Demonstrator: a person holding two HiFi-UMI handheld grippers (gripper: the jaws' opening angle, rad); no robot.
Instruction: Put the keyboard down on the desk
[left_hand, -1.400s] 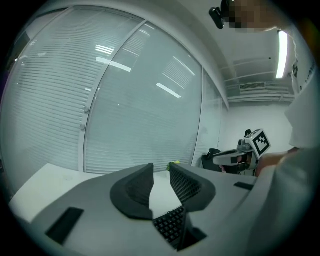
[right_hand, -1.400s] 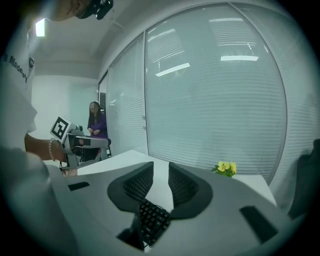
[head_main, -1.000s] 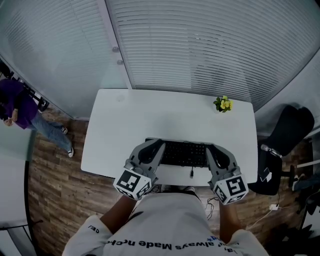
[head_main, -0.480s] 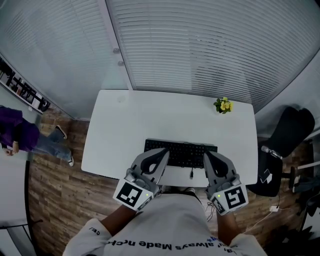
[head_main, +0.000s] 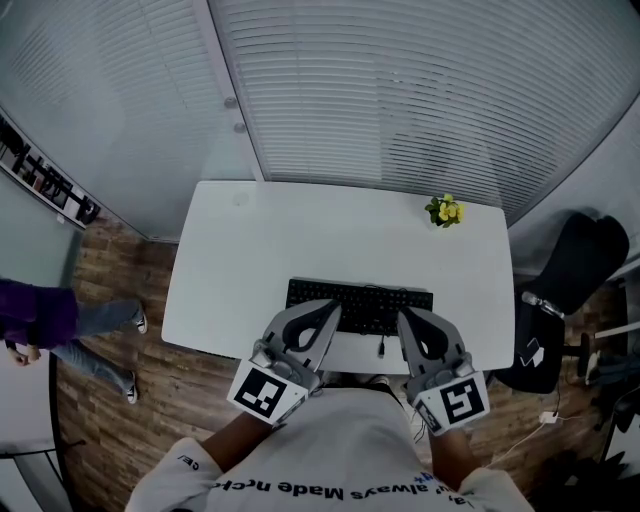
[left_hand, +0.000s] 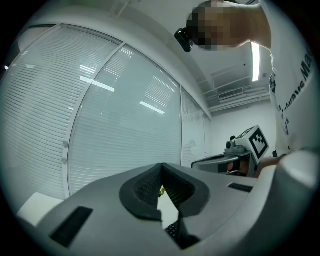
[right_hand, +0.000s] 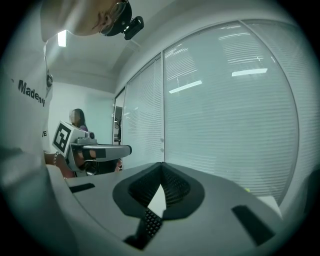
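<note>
Keyboard of black plastic (head_main: 365, 303) lies on the white desk (head_main: 300, 230) near its front edge; my left gripper (head_main: 333, 308) and right gripper (head_main: 404, 318) hold their jaws together, empty.

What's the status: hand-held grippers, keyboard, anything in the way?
Left hand-held gripper and right hand-held gripper shut, empty. Keyboard flat on desk, near edge. Yellow flowers at far right corner, clear of it.

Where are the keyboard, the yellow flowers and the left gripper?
keyboard (head_main: 365, 303), head view, middle of the keys.
yellow flowers (head_main: 446, 209), head view, on the blooms.
left gripper (head_main: 333, 310), head view, at its closed fingertips.
</note>
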